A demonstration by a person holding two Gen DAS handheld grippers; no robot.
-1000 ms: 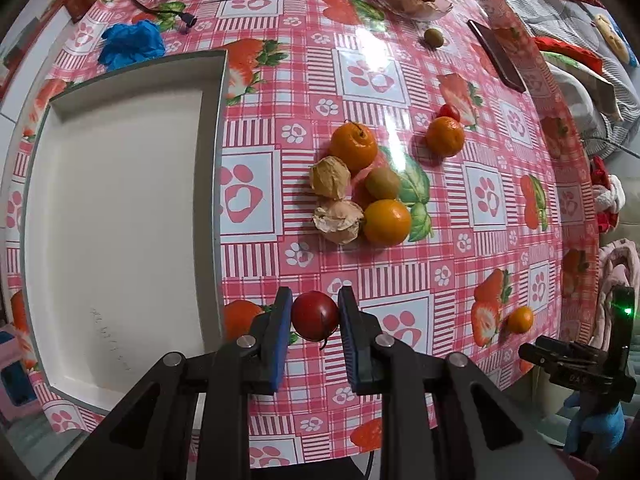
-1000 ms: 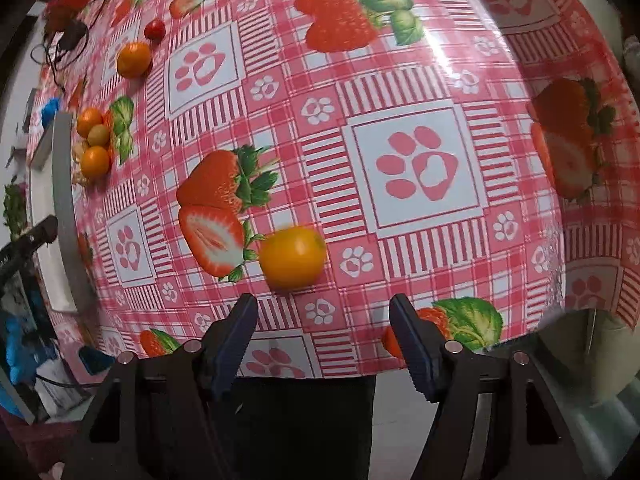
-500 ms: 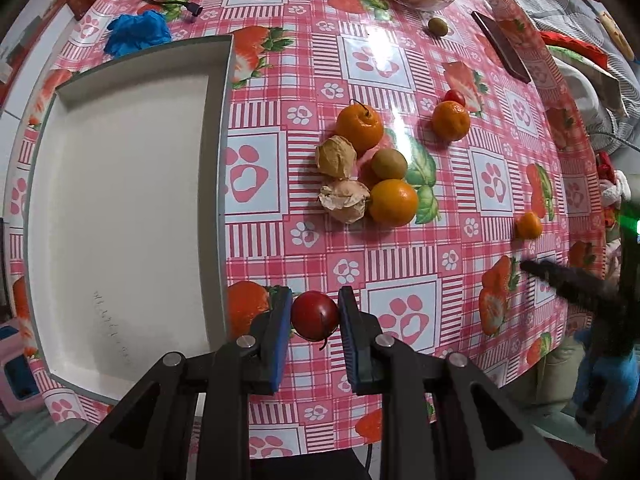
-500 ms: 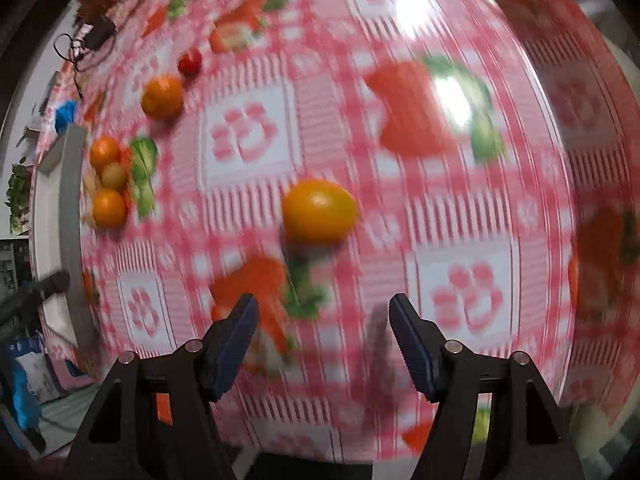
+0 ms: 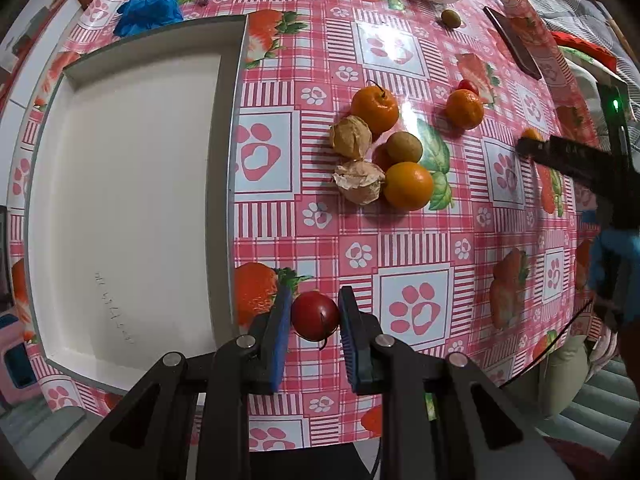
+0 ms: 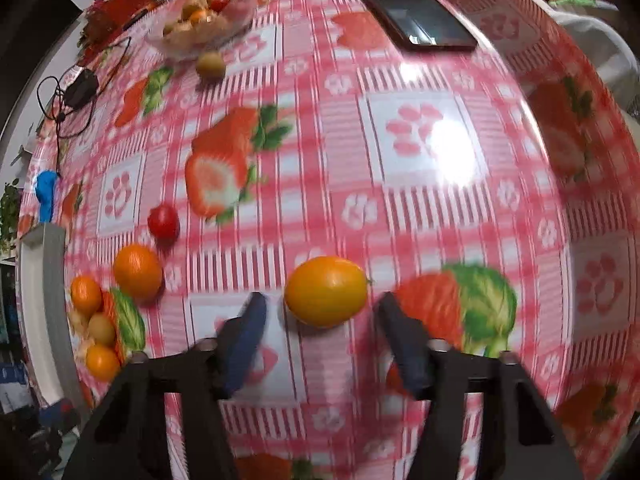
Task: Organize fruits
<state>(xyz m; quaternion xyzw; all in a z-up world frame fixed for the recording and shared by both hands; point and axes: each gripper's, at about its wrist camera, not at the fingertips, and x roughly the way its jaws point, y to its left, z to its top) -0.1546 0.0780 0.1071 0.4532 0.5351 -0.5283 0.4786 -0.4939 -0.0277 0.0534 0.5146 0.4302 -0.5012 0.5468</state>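
In the left wrist view, the left gripper (image 5: 315,316) points down at the table and its two blue pads pinch a small red fruit (image 5: 315,316), maybe a cherry tomato, with a thin stem hanging under it. Just left of this fruit is the grey wall of a big white tray (image 5: 120,200), which lies on the pink checked tablecloth (image 5: 400,240). Further up on the cloth a group of fruits lies close together: two oranges (image 5: 408,185), one brown-green round fruit (image 5: 404,147) and two dry papery husk fruits (image 5: 359,181). Another orange (image 5: 464,109) lies apart to the right with a little red fruit just behind it. At the right edge the right gripper (image 5: 528,146) comes in, dark and partly hidden.

In the right wrist view, which is blurred, an oval yellow-orange fruit (image 6: 326,291) lies on the cloth between the right gripper's pads (image 6: 244,340). The jaws are closing, but a gap shows on both sides of the fruit, so they do not press it. A black phone (image 6: 414,14) lies at the top, and a glass bowl (image 6: 202,24) with small fruits stands at the upper left.
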